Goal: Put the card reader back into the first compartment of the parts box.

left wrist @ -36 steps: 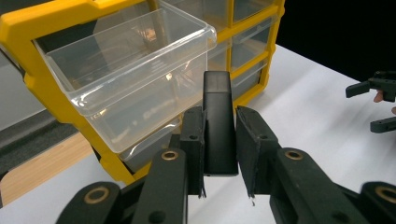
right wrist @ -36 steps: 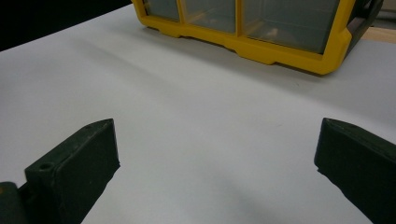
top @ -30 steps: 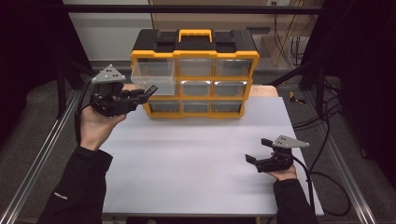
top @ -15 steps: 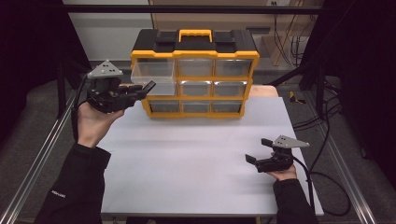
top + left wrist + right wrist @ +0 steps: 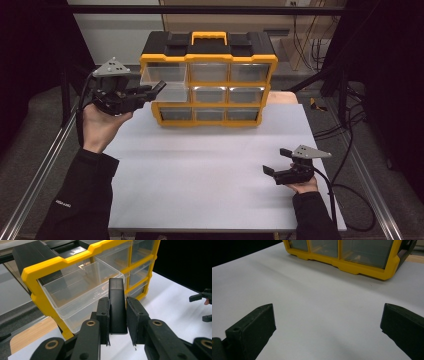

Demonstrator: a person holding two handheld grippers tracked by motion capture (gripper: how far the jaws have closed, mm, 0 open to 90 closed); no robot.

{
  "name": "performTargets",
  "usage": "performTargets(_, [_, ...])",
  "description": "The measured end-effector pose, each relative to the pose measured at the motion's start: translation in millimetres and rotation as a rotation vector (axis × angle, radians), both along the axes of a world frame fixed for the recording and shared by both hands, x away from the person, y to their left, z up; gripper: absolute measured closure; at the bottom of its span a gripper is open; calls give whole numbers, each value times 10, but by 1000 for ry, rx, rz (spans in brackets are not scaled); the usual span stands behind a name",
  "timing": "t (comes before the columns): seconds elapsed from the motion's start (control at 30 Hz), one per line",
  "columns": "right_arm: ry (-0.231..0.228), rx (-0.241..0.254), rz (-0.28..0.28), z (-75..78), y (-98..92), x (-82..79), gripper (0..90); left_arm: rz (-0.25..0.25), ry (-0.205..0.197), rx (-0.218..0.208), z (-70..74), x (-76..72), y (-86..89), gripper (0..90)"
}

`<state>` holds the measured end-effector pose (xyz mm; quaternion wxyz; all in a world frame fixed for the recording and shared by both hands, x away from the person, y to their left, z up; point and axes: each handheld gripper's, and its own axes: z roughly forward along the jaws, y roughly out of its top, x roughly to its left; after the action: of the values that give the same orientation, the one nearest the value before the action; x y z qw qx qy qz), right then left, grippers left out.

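On a white table, a yellow-and-black drawer cabinet stands at the far edge, its top-left clear drawer pulled partway out. Raised at the cabinet's left, the left gripper is clamped on a black rectangular block, whose far end sits over the open drawer's front corner. Near the table's front right, well apart from the cabinet, the right gripper rests with jaws spread wide and nothing between them
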<state>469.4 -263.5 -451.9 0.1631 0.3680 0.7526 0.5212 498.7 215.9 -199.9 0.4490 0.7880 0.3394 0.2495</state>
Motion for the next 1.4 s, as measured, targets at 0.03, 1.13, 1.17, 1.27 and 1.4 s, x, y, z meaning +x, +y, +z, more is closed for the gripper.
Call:
performTargets(0.03, [-1, 0, 0, 0, -1, 0, 1, -1, 2, 2, 4, 7, 1, 724])
performTargets(1.13, [5, -5, 5, -6, 2, 2, 2, 43, 23, -5, 84, 299, -64, 724])
performTargets(1.17, [6, -6, 6, -8, 4, 2, 2, 45, 22, -4, 83, 310, -66, 724])
performTargets(1.27, [7, -5, 7, -10, 3, 3, 1, 50, 20, -5, 93, 339, -68, 724])
performTargets(1.4, [6, -4, 6, -9, 3, 3, 1, 59, 20, -3, 101, 372, -64, 724])
